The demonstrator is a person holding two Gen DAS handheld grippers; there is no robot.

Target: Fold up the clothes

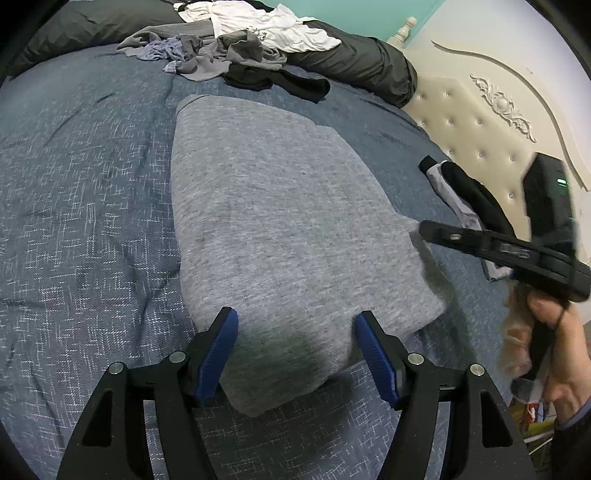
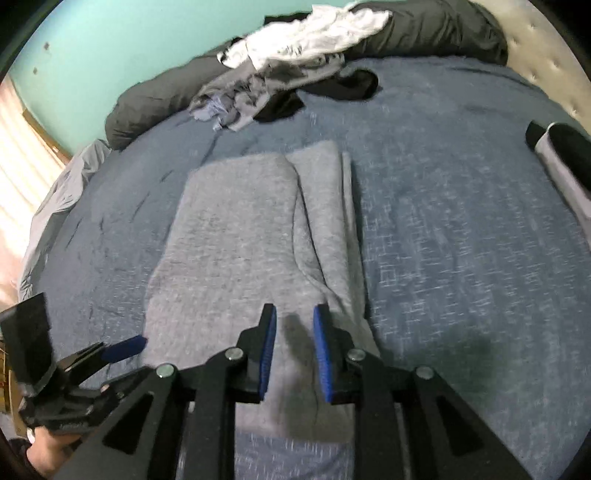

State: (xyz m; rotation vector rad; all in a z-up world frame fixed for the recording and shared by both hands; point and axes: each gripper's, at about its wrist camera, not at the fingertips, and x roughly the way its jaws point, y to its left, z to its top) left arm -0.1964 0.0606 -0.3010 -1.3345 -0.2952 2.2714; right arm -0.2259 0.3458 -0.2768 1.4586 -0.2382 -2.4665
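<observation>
Grey garment (image 1: 280,221) is lying folded lengthwise on the bed (image 1: 74,184) — my left tongs (image 1: 295,354) gape wide over its near end, right tongs (image 2: 294,354) part-open and empty, so I'd pinch both layers evenly.

Nothing readable here tbh; the white shirt (image 1: 273,26) in the pile has some dark print, but it's too small to make out.
</observation>
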